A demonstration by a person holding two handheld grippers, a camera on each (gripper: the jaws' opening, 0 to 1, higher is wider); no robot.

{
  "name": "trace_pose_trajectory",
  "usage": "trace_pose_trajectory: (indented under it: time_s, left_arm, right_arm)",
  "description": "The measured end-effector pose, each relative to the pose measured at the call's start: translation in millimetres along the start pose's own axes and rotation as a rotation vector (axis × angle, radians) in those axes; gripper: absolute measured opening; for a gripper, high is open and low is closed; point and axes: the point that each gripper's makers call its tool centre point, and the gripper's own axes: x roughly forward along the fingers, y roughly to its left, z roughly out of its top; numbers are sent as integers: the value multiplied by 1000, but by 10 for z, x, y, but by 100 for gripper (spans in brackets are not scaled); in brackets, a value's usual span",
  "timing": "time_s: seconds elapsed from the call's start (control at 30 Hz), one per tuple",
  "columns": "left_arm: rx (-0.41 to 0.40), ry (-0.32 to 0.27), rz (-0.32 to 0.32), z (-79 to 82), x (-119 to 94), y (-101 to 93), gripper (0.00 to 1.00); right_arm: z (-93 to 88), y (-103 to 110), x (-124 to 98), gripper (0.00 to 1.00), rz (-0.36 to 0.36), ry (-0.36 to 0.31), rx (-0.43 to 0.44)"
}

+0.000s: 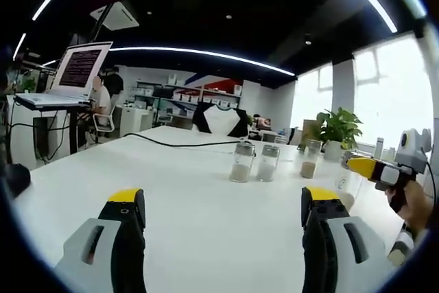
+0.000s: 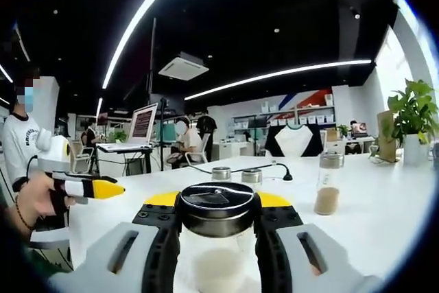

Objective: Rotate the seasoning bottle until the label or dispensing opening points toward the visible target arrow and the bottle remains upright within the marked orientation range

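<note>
In the right gripper view, the right hand-held gripper (image 2: pixel 218 238) was closed around a seasoning bottle (image 2: pixel 218 238), its two jaws pressed against the glass on either side just under the cap. The bottle stood upright, long axis vertical, with its dark metal lid (image 2: pixel 217 200) facing up toward the camera. A flap or dispensing panel showed on the lid's top, but which way it pointed could not be told. Pale powder filled the lower part of the clear body.

In the left gripper view, the left hand-held gripper (image 1: pixel 223 204) hung over the white counter (image 1: pixel 171 190) with its jaws spread wide and nothing between them. The right hand-held gripper appeared at the far right edge of that view, a yellow-tipped jaw held by a hand (image 1: pixel 411 204), low near the counter's right side.

Three more bottles stood upright on the counter. Two with metal lids sat side by side (image 1: pixel 242 161) (image 1: pixel 268 162), nearly touching, each holding whitish powder at the bottom. A third bottle (image 1: pixel 311 158) stood apart to their right with brownish powder in its base; the same bottle (image 2: pixel 328 183) appeared right of the held one in the right gripper view. A potted plant (image 1: pixel 337 132) stood beyond it, and a black cable (image 1: pixel 178 143) lay across the far counter.
</note>
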Motion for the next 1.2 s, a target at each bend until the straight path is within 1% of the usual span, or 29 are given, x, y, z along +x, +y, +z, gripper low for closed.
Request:
trace_pose_trajectory:
  time_s: [0.23, 0.33, 0.97, 1.07, 1.2]
  left_arm:
    - [-1, 2, -12, -6, 3, -28, 100]
    - [-1, 2, -13, -7, 1, -33, 100]
    - [-1, -2, -10, 15, -14, -26, 100]
    - [-6, -2, -11, 16, -15, -24, 100]
    - [-12, 1, -18, 13, -13, -35, 99]
  right_arm:
    - [-10, -17, 3, 40, -40, -4, 15]
    - [-20, -28, 1, 40, -57, -6, 45]
    - [-29, -66, -2, 40, -179, -4, 13]
    - [-28, -68, 2, 40, -186, 4, 2]
    - [-26, -83, 4, 40, -186, 3, 11]
